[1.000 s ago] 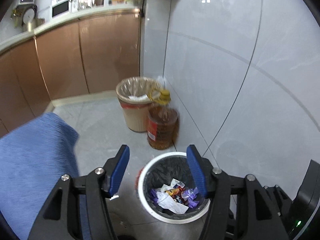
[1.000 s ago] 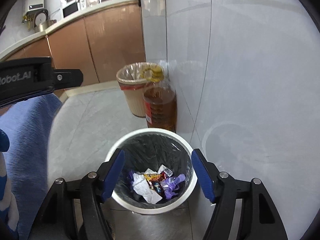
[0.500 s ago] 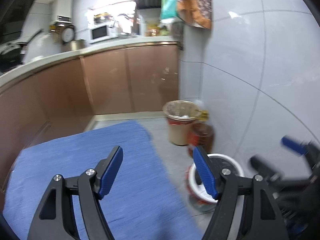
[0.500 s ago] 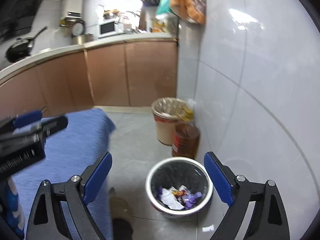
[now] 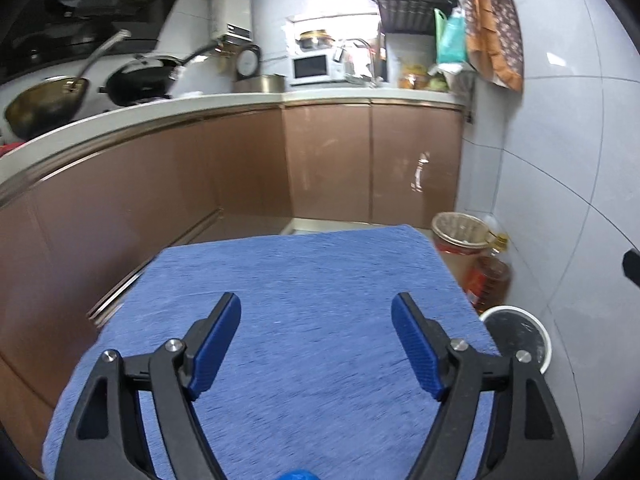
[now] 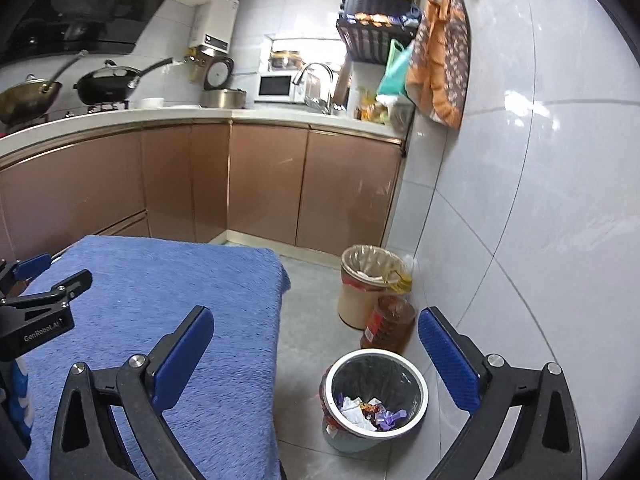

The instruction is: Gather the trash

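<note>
- Trash (image 6: 370, 414) lies in white bin (image 6: 416, 408), below right gripper (image 6: 316, 356) jaws.
- Both jaws wide, empty; left gripper (image 5: 316, 340) over blue worktop (image 5: 304, 280).
- Judged: between pickups; next needs finding remaining litter.

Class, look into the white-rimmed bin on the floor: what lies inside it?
The white-rimmed bin holds a dark liner and a pile of crumpled white paper and purple wrappers. Whatever is beneath that pile, and the bin's bottom, is covered.

Left gripper (image 5: 316, 328), right gripper (image 6: 316, 338): black triangular-cutout frames, silver screws behind jaws, ribbed blue pads (image 6: 448, 364); white "GenRobot.AI" lettering.
</note>
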A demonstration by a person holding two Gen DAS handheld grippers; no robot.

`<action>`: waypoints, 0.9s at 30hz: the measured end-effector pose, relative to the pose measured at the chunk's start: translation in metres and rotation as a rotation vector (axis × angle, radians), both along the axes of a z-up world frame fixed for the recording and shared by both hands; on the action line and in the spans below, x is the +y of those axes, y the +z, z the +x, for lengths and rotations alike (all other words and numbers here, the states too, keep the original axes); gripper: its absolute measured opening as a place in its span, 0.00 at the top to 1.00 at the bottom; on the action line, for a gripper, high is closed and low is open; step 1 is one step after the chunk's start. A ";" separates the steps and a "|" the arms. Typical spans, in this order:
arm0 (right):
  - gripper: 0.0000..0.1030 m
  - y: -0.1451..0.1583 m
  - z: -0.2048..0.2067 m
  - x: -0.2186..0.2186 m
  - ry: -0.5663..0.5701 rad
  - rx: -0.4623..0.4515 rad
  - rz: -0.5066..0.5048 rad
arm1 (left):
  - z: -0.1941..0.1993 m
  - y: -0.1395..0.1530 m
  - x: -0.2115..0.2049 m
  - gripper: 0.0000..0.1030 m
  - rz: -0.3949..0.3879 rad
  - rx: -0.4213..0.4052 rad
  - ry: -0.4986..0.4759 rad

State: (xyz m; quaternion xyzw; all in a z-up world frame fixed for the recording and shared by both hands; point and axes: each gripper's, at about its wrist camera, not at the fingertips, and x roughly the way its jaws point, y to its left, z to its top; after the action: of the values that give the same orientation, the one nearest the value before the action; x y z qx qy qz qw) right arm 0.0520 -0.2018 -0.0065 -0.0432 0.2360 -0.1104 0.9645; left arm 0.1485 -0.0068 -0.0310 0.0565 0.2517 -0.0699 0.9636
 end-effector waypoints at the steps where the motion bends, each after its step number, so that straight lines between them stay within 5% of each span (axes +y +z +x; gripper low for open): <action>1: 0.00 0.002 -0.004 0.003 0.003 -0.007 -0.002 | -0.005 0.002 0.004 0.23 -0.001 -0.008 0.009; 27: 0.00 0.036 -0.069 0.035 0.041 -0.194 -0.013 | -0.089 0.035 0.049 0.18 -0.040 -0.157 0.103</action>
State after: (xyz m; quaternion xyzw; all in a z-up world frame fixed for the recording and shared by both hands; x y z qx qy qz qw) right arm -0.0171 -0.1665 0.0294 -0.0433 0.1396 -0.0958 0.9846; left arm 0.0592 0.0425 0.0043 0.0297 0.1765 -0.0206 0.9836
